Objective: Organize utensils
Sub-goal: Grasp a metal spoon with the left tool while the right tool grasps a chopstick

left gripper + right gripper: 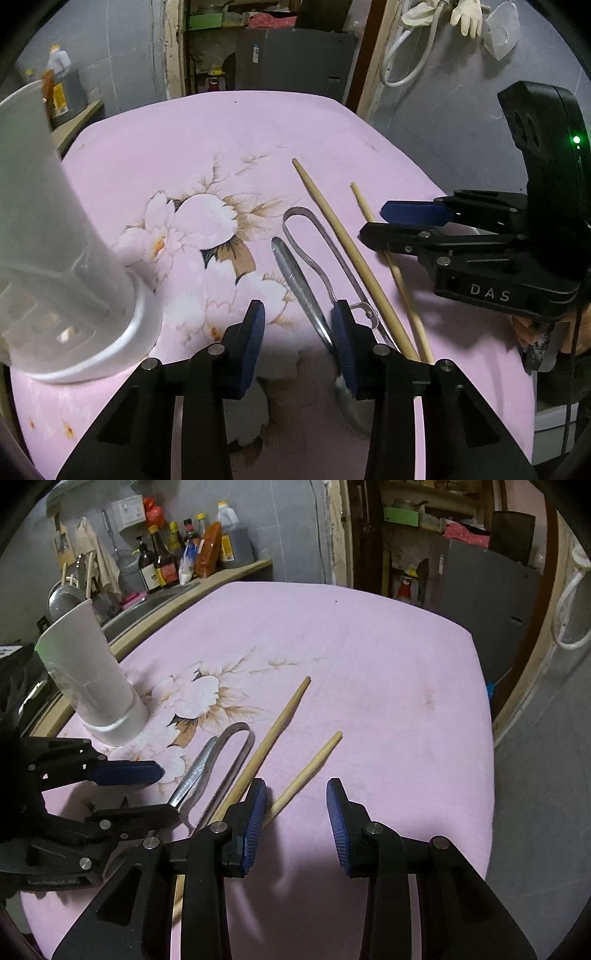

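Observation:
On a pink flowered tablecloth point(229, 133) lie a metal spoon point(295, 273), a looped metal tong point(299, 214) and two wooden chopsticks, the longer point(332, 229) and the shorter point(364, 206). A tall white holder cup point(55, 258) stands at the left. My left gripper point(297, 325) is open over the cloth, nothing between its pads; the spoon runs under its right finger. In the right wrist view my right gripper point(296, 797) is open over bare cloth, with the shorter chopstick point(314, 760) passing behind its left finger. The spoon point(194, 771), tong point(240, 734) and cup point(88, 679) sit to its left.
Each gripper shows in the other's view: the right gripper point(373, 223) from the right, the left gripper point(168, 793) from the left. Sauce bottles point(173, 554) line a counter behind the cup. The table's right edge point(487, 738) drops off to a grey floor. Gloves point(469, 14) hang on the wall.

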